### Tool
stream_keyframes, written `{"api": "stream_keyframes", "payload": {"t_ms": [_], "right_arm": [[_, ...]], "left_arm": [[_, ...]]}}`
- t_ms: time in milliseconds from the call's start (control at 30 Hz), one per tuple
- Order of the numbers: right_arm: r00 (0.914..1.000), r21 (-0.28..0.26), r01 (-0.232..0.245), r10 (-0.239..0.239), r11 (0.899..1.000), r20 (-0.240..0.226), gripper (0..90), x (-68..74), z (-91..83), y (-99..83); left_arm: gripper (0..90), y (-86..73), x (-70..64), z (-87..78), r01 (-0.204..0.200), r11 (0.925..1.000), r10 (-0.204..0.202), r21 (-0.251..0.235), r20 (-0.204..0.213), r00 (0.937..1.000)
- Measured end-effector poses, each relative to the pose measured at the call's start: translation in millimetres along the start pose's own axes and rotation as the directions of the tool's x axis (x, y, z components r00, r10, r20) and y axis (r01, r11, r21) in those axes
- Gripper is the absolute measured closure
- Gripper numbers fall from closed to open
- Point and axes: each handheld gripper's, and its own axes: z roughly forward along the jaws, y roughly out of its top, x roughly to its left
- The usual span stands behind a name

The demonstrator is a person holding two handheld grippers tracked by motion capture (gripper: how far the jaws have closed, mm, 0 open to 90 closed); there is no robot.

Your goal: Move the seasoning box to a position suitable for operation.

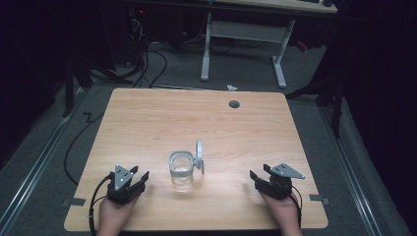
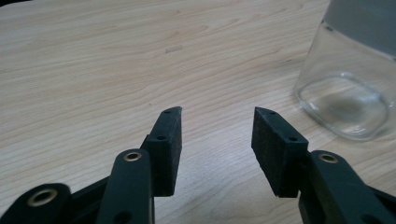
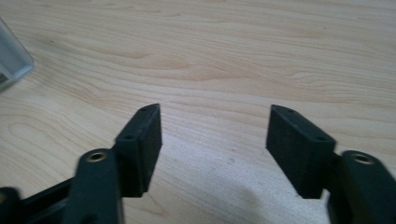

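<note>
A clear glass jar (image 1: pixel 181 170) stands upright near the middle front of the wooden table (image 1: pixel 147 118), its hinged lid (image 1: pixel 199 156) swung open to the right. My left gripper (image 1: pixel 139 178) rests on the table left of the jar, open, nothing between its jaws. In the left gripper view the jar (image 2: pixel 348 79) sits just ahead to the right of the open gripper (image 2: pixel 218 114). My right gripper (image 1: pixel 258 173) lies right of the jar, open and empty. The right gripper view has the open gripper (image 3: pixel 215 112) over bare wood, with the jar's corner (image 3: pixel 11 60) at far left.
A round grey grommet (image 1: pixel 234 103) is set in the table's far right area. Beyond the table stand a white desk frame (image 1: pixel 246 44) and loose cables (image 1: pixel 147 64) on the floor. Metal rails (image 1: pixel 29 172) run along both sides of the table.
</note>
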Motion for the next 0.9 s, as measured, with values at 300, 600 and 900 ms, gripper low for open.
{"api": "stream_keyframes", "payload": {"t_ms": [300, 600, 900], "right_arm": [[0.9998, -0.012, 0.013, -0.014, 1.0, -0.011, 48.3, 0.8, -0.6, -2.9], [0.9986, -0.029, 0.026, -0.027, 0.999, -0.045, 55.9, 6.3, -1.5, -2.6], [0.9956, -0.024, 0.057, -0.059, 0.998, -0.073, 71.3, 12.3, 0.2, -4.0]], "left_arm": [[60.7, -4.6, -2.2, 1.1, 0.0, 1.0, 0.0, 0.002, 0.009, 1.0], [77.9, -6.3, -15.0, 1.9, 0.047, 0.9984, -0.048, 0.031, 0.035, 0.9983], [90.0, -12.3, -31.8, 13.8, 0.026, 0.9977, -0.027, 0.062, 0.011, 0.9996]]}}
